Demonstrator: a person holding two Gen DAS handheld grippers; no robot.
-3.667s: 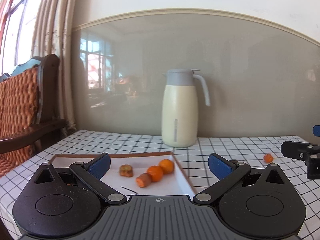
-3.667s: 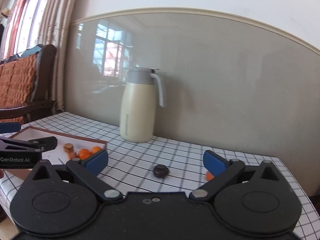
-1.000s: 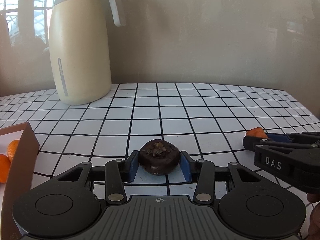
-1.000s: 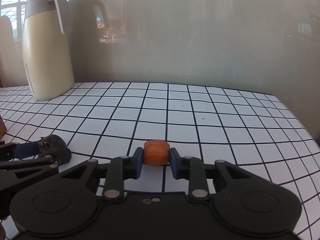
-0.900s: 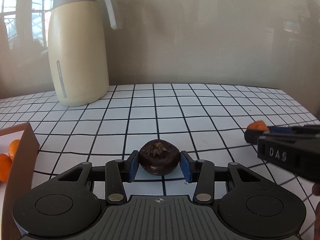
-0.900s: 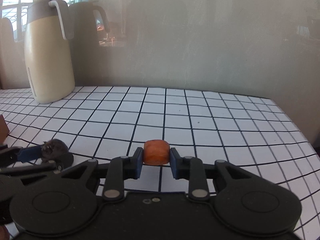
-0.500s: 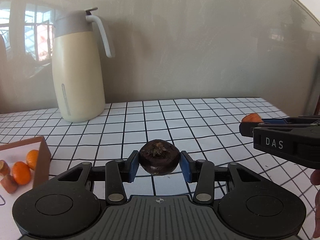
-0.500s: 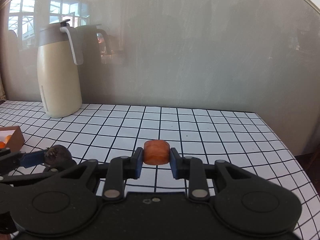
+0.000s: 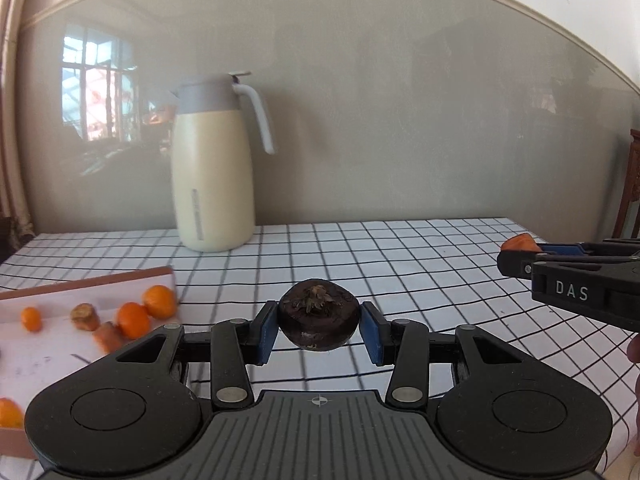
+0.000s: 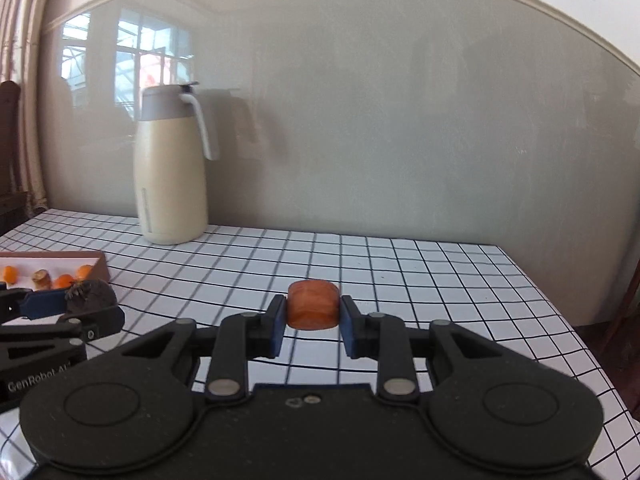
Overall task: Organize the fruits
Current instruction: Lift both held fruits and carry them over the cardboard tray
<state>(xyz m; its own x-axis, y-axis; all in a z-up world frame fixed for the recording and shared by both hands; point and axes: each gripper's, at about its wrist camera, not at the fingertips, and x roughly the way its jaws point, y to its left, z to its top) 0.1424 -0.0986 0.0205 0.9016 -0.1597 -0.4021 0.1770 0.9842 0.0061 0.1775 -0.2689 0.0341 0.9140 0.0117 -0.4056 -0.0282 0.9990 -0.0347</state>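
My left gripper (image 9: pixel 319 328) is shut on a dark brown round fruit (image 9: pixel 319 314) and holds it above the checked tablecloth. My right gripper (image 10: pixel 313 322) is shut on an orange fruit chunk (image 10: pixel 313 309), also held above the table. In the left wrist view the right gripper's tip with the orange chunk (image 9: pixel 520 243) shows at the right. In the right wrist view the left gripper with the dark fruit (image 10: pixel 91 294) shows at the left. A brown-rimmed tray (image 9: pixel 92 282) at the left holds several orange fruits (image 9: pixel 160 300) and brown pieces (image 9: pixel 85 316).
A cream thermos jug (image 9: pixel 212 172) with a grey lid stands at the back of the table by the glossy wall. The tray also shows at the far left of the right wrist view (image 10: pixel 100 264). The table's right edge (image 10: pixel 560 320) is near.
Both grippers have risen and drawn back from the table with their fruits. The left view has swung left, so more of the tray and its fruits shows.
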